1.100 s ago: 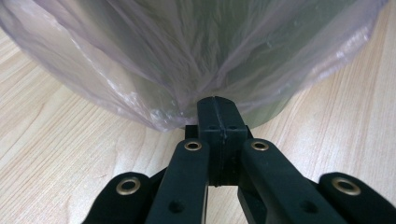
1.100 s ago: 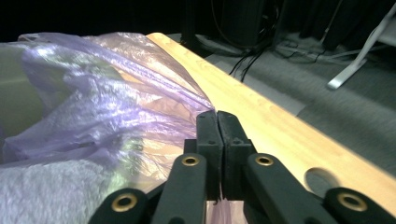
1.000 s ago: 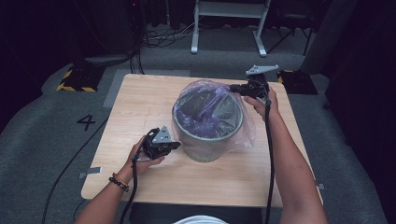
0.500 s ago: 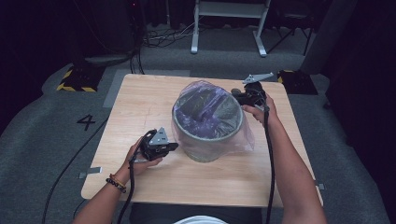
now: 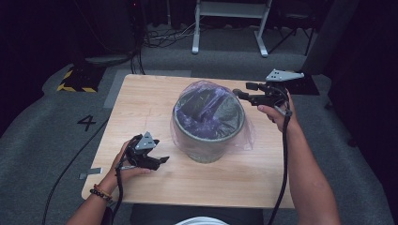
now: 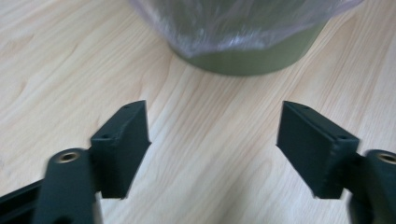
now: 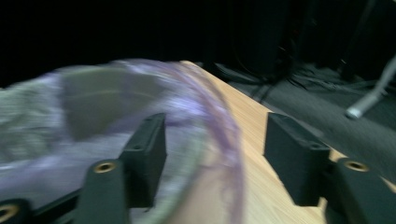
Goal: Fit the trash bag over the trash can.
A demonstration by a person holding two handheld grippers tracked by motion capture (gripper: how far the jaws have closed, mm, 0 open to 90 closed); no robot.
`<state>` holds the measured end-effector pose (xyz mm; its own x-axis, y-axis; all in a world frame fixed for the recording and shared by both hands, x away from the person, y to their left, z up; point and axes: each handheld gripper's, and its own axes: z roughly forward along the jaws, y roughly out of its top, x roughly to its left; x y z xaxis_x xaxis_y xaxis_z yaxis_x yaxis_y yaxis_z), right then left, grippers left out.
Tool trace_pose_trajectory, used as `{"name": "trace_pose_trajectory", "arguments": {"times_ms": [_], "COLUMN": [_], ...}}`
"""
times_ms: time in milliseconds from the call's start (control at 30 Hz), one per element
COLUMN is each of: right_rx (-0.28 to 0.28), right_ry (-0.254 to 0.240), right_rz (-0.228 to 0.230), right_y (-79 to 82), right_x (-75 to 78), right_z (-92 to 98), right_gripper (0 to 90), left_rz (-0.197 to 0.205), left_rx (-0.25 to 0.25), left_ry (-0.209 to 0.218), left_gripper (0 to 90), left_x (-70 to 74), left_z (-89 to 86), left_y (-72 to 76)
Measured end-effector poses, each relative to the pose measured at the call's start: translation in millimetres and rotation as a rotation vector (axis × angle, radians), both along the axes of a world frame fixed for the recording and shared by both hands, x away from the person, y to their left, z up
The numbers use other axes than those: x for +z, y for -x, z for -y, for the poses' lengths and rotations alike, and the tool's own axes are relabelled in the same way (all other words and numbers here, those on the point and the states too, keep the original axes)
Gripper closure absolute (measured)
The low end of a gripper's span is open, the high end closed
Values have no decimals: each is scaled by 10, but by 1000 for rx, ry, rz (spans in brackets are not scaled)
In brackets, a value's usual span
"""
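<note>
A grey-green bin (image 5: 209, 140) lined with a thin purple plastic bag (image 5: 211, 110) stands mid-table. My left gripper (image 5: 162, 161) hovers low over the wood, left of the bin's base, pointing at it. Its jaws have just been opening and now stand open with bare table between them; the left gripper view (image 6: 215, 126) shows the bin's foot (image 6: 252, 63) and the bag's hem (image 6: 233, 23) ahead. My right gripper (image 5: 239, 93) is held at the bin's right rim. Its jaws have just been opening too; in the blurred right gripper view (image 7: 215, 135) the bag's edge (image 7: 219, 116) runs past without the pads pressing it.
The wooden table (image 5: 145, 108) has bare surface all around the bin. The loose bag skirt (image 5: 241, 138) spreads at the bin's right. Cables trail from both grippers over the near edge. Beyond the table are a white frame (image 5: 230, 23) and a striped floor block (image 5: 77, 79).
Both grippers went from shut to open. The left one drew back from the bin toward the near left. The right one pulled away from the rim to the right.
</note>
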<state>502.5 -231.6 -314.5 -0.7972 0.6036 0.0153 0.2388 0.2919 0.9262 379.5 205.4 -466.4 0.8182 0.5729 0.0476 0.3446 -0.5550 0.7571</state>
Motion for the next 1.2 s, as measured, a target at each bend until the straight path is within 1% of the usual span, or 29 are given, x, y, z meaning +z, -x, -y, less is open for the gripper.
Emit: {"name": "trace_pose_trajectory", "arguments": {"times_ms": [67,100,133,200,267,333,400,467,500,567,633,667,733,800,867,900,933,1100,1200], "right_rx": [46,67,86,137,167,190,187,181,183,194,205,216,219,226,235,239,243,231,224], "right_ry": [15,33,43,85,117,152,208,253,267,279,307,313,335,361,399,426,430,485,516], "right_rz": [23,32,33,38,35,27,12,6,-2,-20,-30,-45,-50,-74,-97,-119,-127,-155,-169], "right_y": [132,199,236,338,404,460,493,506,509,518,534,539,557,561,563,561,559,566,565], "right_x": [67,87,94,100,94,75,43,1,-19,-58,-89,-92,-90,-92,-103,-111,-114,-112,-114], "right_z": [-90,-155,-197,-335,-438,-549,-651,-732,-765,-818,-866,-881,-907,-930,-961,-983,-988,-1031,-1060], "right_gripper": [341,305,296,270,266,257,248,247,247,246,239,236,237,238,231,220,220,213,189], "left_rz": [-23,-34,-42,-43,-39,-45,-55,-59,-62,-66,-71,-76,-81,-88,-93,-98,-98,-88,-88], "left_rx": [9,7,11,25,21,27,26,18,14,14,18,19,13,12,11,13,15,9,6], "left_ry": [10,17,21,-1,-21,-49,-60,-64,-65,-62,-58,-63,-72,-65,-58,-50,-43,-31,-29], "left_gripper": [180,158,160,160,160,160,161,162,161,160,160,160,160,159,159,156,154,139,136], "left_x": [-37,-50,-71,-117,-159,-209,-245,-271,-275,-283,-294,-304,-322,-330,-336,-342,-349,-368,-372], "left_z": [-55,-73,-92,-105,-112,-107,-105,-98,-96,-97,-98,-91,-81,-73,-66,-65,-67,-74,-76], "left_y": [4,2,4,13,26,31,35,36,35,31,31,30,26,25,18,13,9,5,3]}}
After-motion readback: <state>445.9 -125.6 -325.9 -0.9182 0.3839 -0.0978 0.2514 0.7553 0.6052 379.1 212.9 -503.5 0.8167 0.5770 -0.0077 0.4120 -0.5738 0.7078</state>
